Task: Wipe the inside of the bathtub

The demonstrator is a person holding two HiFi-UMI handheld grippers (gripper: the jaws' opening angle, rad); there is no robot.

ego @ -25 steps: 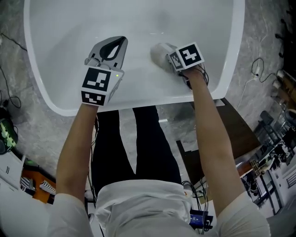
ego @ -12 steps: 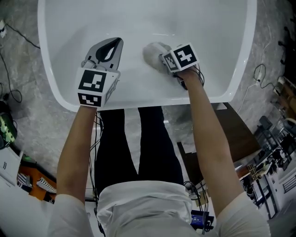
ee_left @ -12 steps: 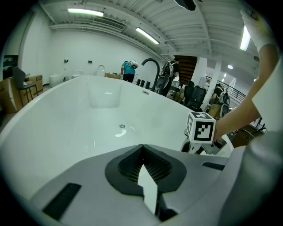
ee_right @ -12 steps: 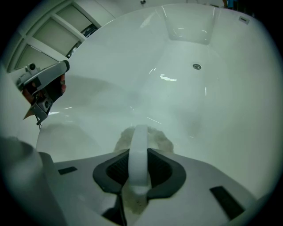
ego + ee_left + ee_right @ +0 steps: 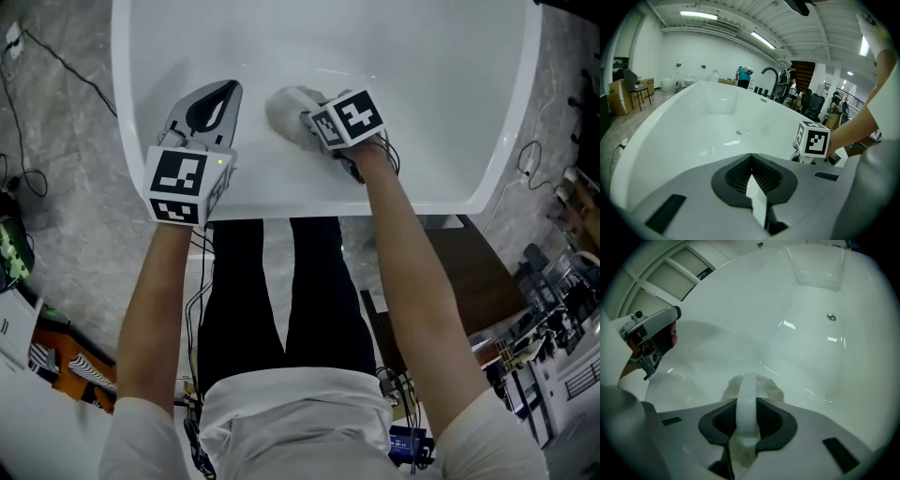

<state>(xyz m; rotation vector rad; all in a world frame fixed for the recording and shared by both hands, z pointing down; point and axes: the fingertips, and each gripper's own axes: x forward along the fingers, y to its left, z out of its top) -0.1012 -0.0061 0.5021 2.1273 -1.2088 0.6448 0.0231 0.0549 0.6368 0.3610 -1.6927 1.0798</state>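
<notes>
The white bathtub (image 5: 328,201) fills the top of the head view, its near rim across my legs. My right gripper (image 5: 305,117) is shut on a fluffy white wiping pad (image 5: 281,108), pressed against the tub's inner near wall. In the right gripper view, the pad (image 5: 765,383) shows just past the jaws (image 5: 749,380), with a white strap running between them. To its left my left gripper (image 5: 228,86) hangs inside the tub, shut and holding nothing. In the left gripper view, its tips (image 5: 751,157) meet over the tub floor (image 5: 693,122).
A drain (image 5: 831,317) sits in the tub floor farther in. Black cables (image 5: 28,187) lie on the grey floor at left. A dark board (image 5: 478,272) and equipment clutter (image 5: 562,309) stand at right. A dark faucet (image 5: 771,77) and a person (image 5: 742,75) are beyond the tub.
Both grippers have shifted left along the tub's near wall. The pad went with the right gripper. Neither gripper's jaws changed.
</notes>
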